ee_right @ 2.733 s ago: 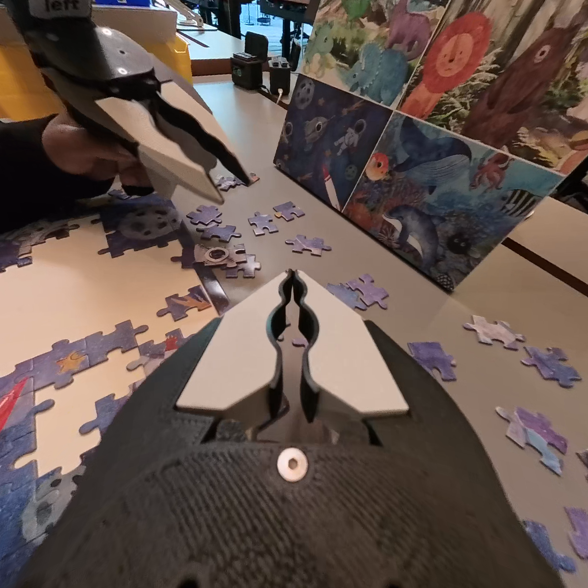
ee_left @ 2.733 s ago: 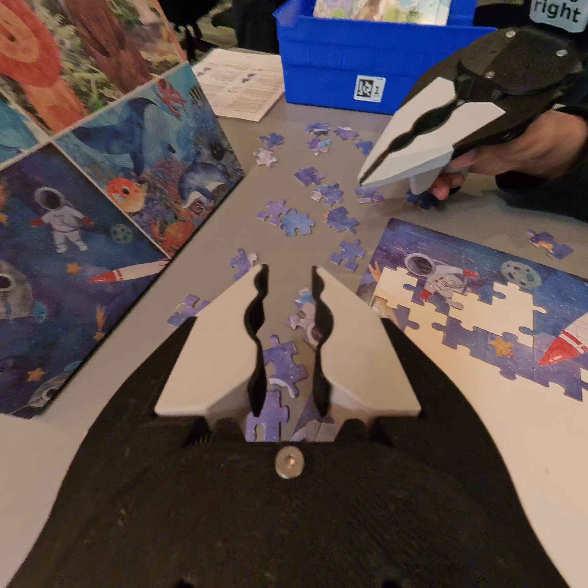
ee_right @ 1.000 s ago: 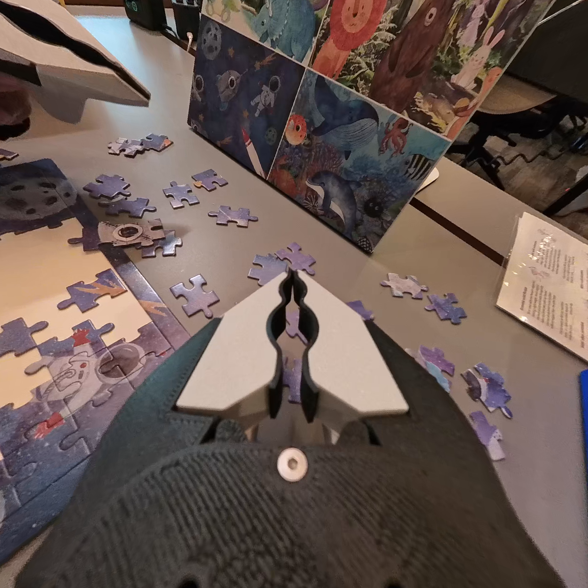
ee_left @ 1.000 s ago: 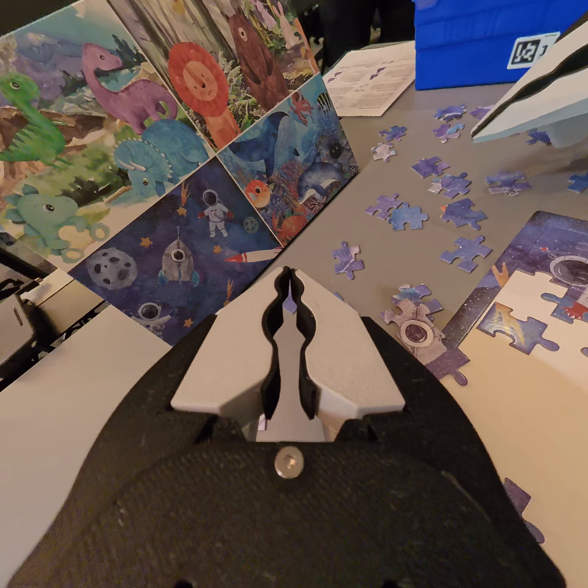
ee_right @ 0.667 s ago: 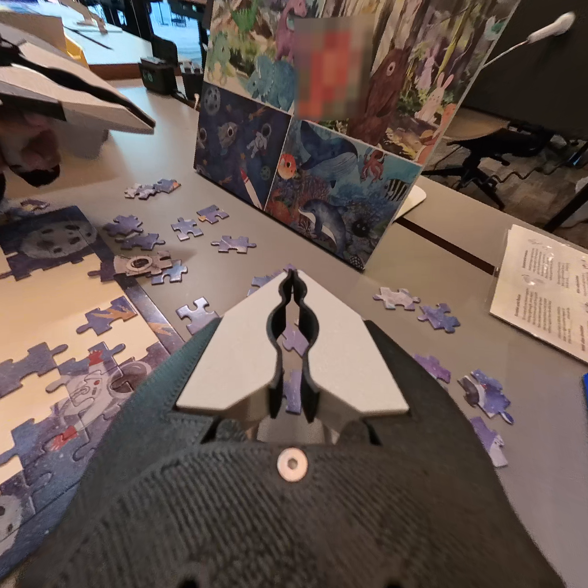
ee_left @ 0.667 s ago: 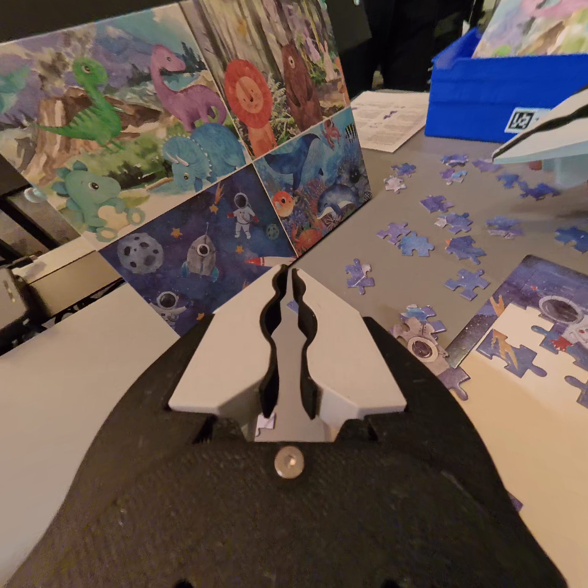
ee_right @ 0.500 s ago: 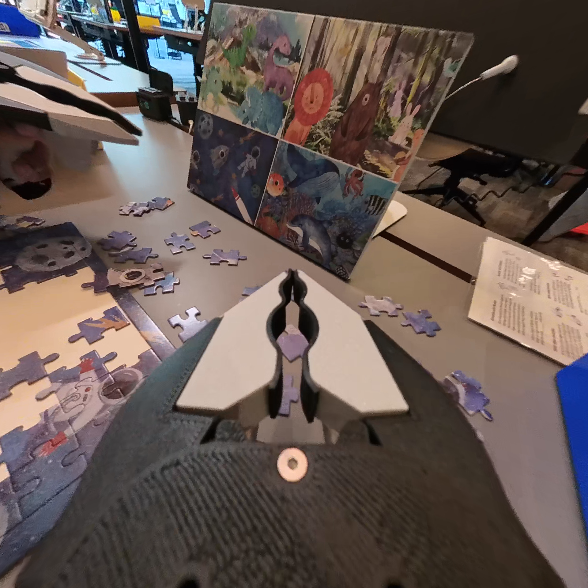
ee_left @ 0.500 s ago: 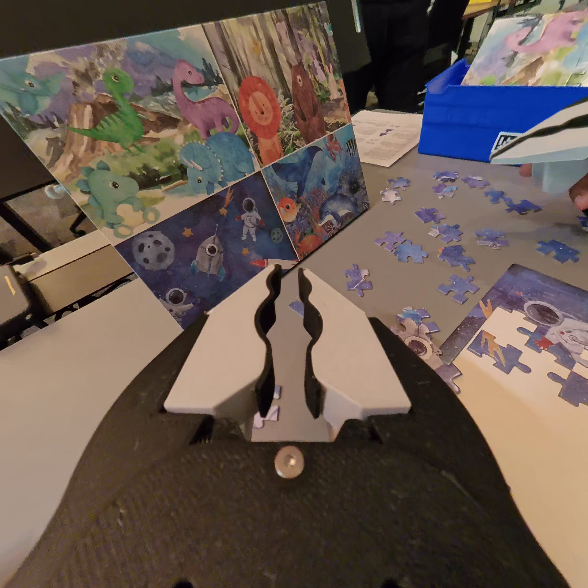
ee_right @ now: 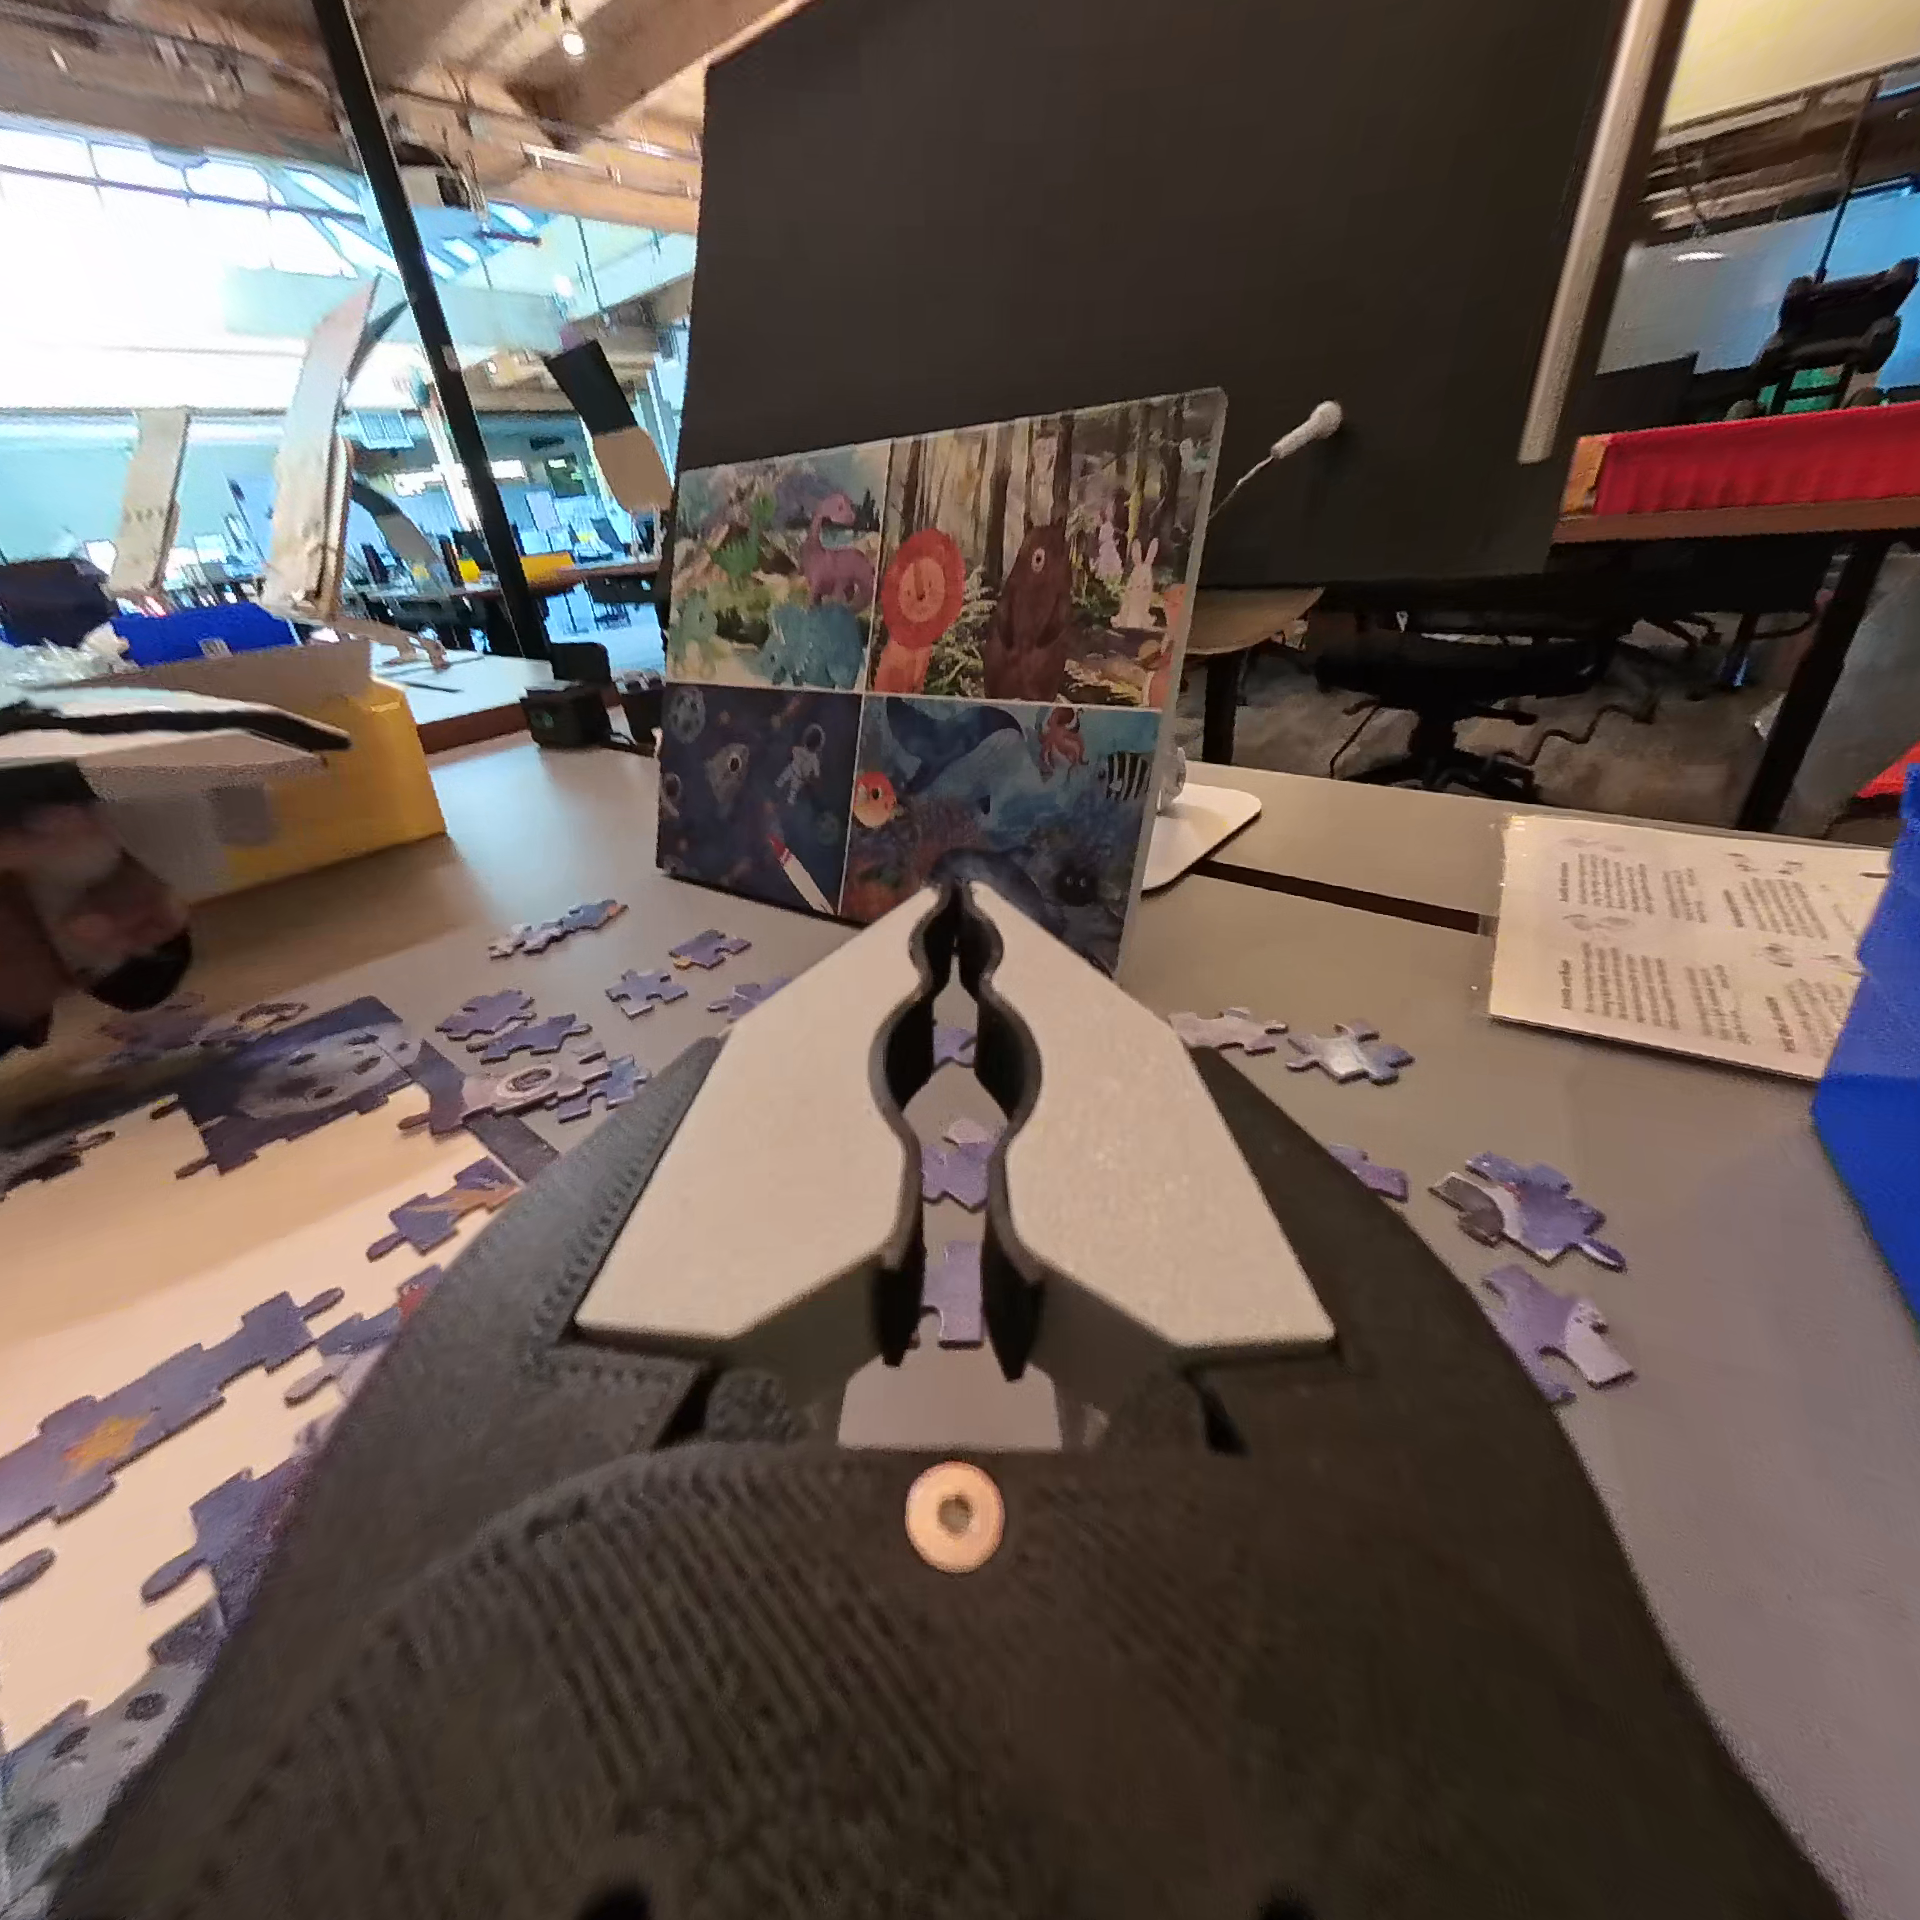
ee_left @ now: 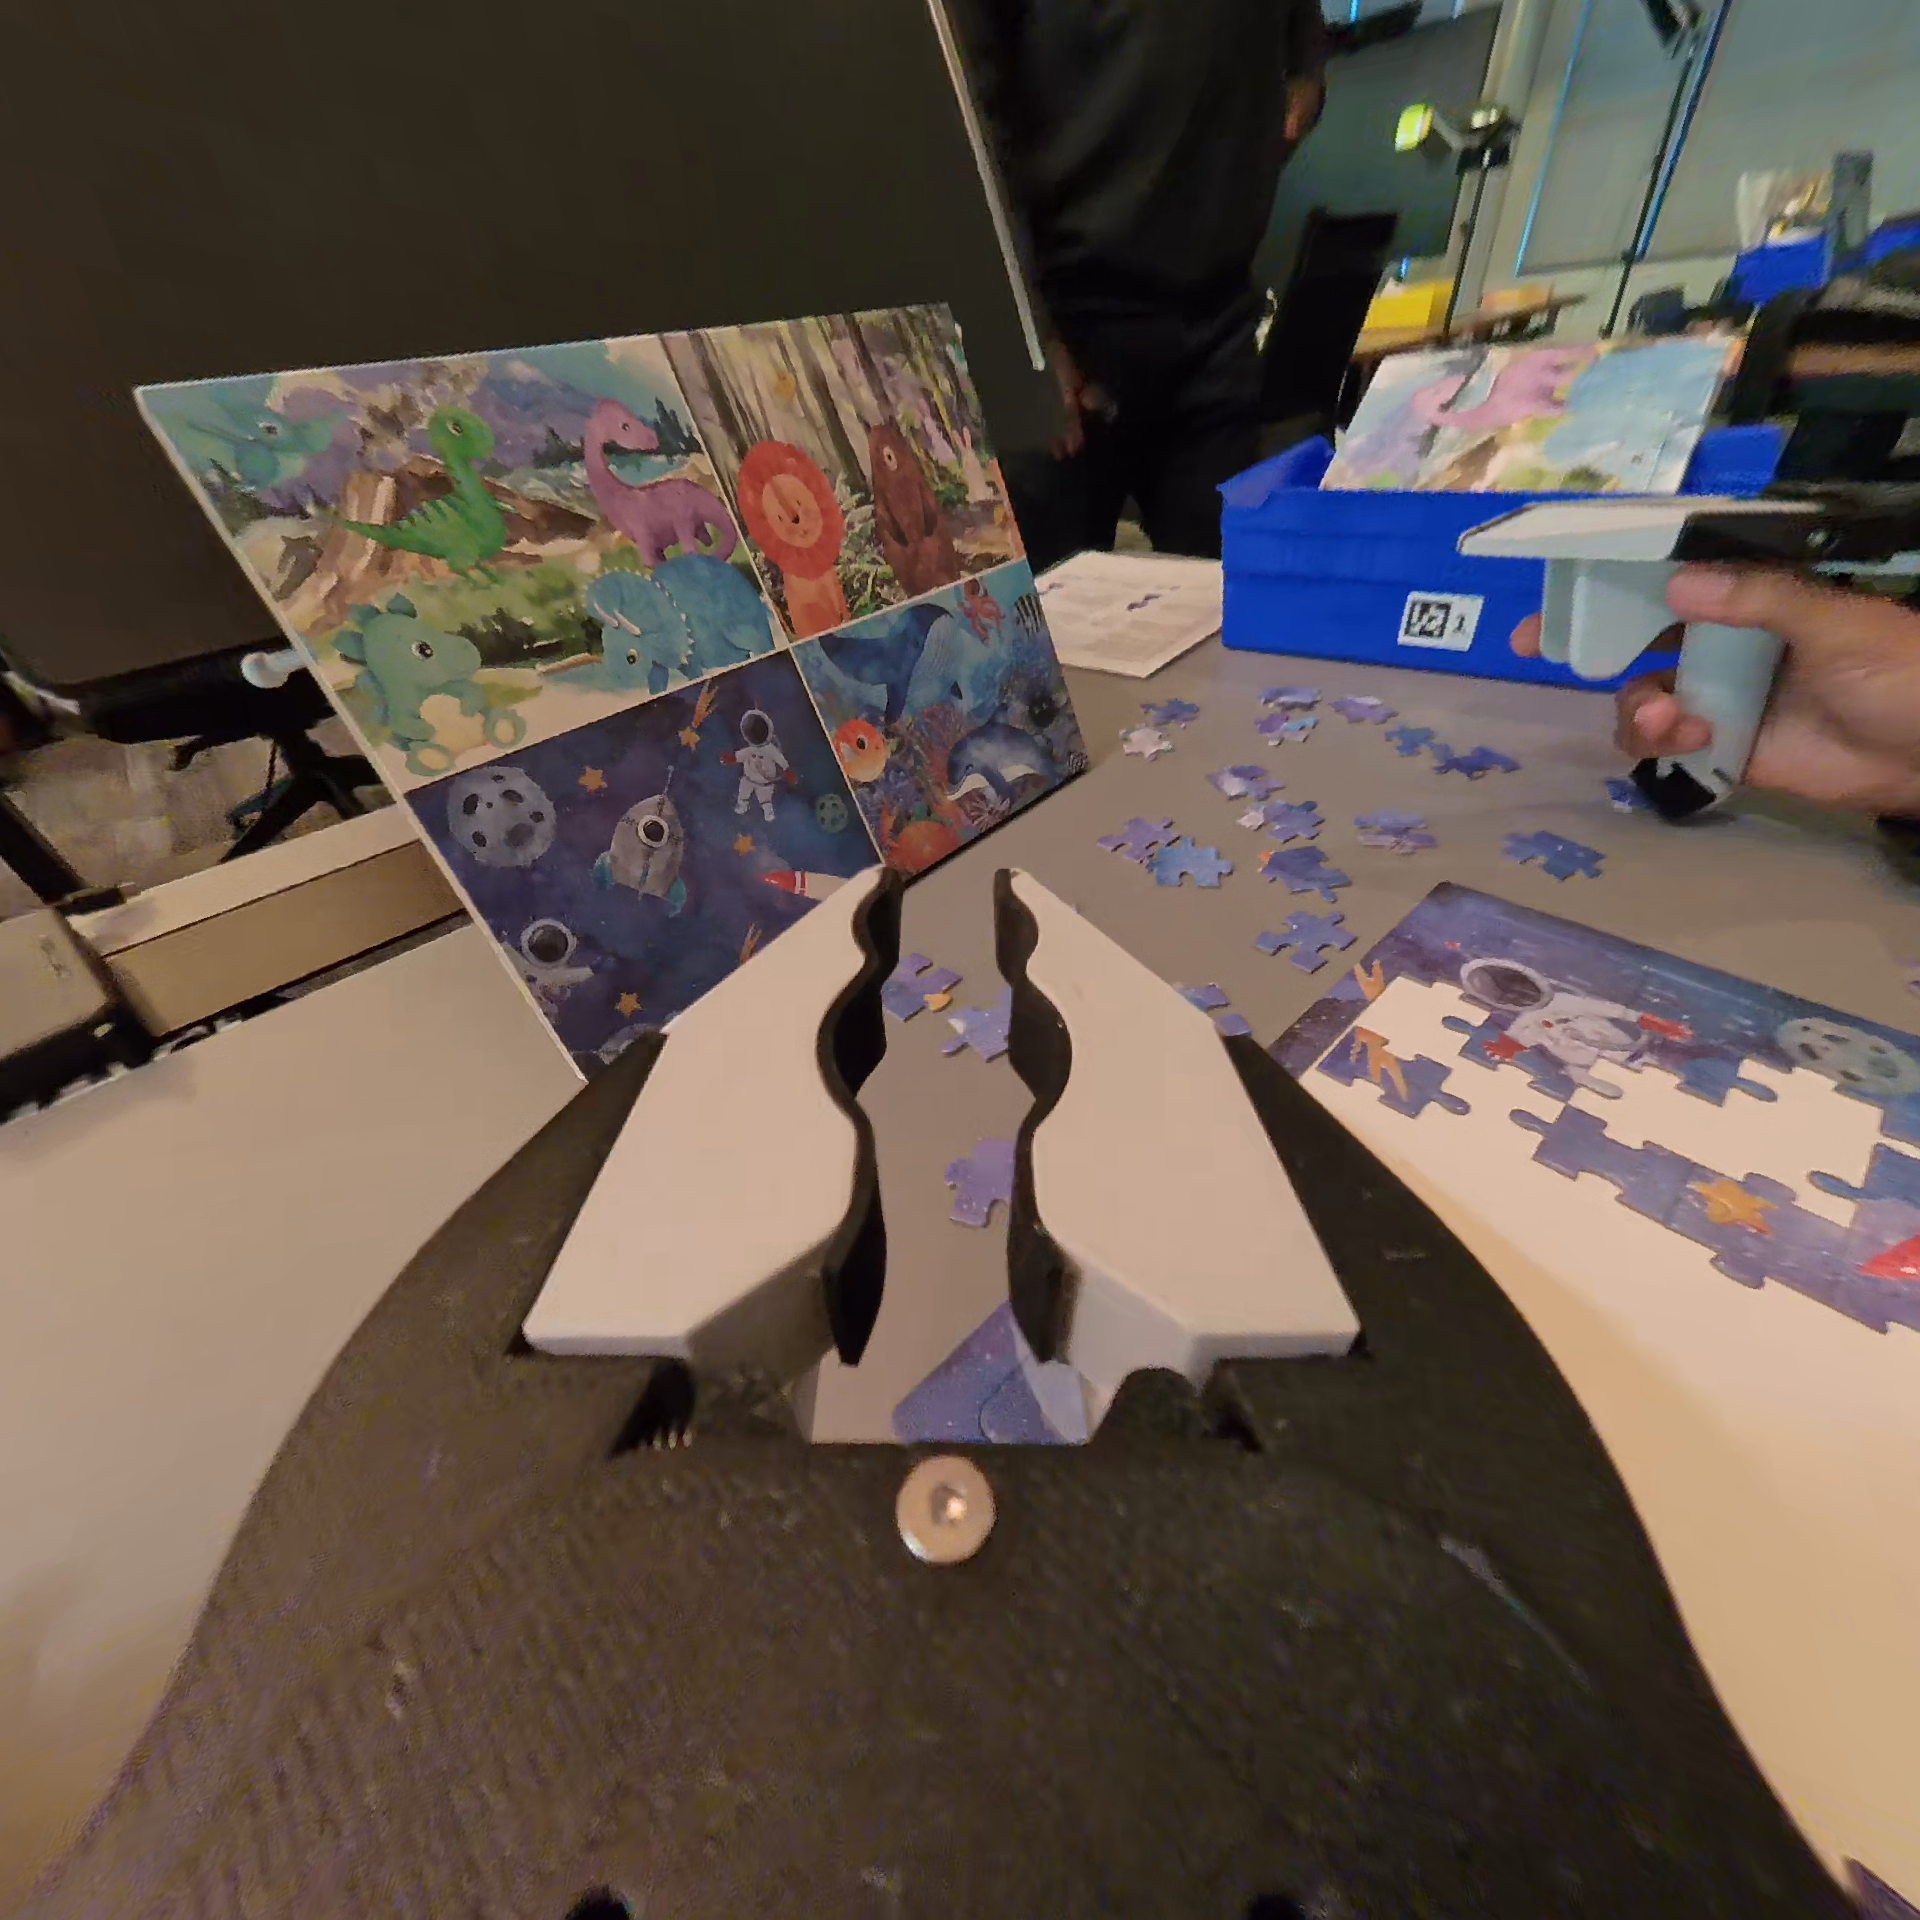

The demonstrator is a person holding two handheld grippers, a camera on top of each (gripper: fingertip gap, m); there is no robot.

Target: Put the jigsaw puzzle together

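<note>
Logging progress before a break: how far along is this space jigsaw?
Done: the blue border and star row of the space jigsaw board. In hand: nothing; the left claw is open, the right claw shut, both holding nothing. Left: cream gaps and loose purple-blue cardboard pieces on the grey table.

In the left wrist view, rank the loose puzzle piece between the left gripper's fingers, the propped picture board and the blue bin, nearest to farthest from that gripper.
1. Loose puzzle piece, on the table between the open left gripper's fingers.
2. Picture board, propped ahead-left.
3. Blue bin, far right, at the table's back.
</note>
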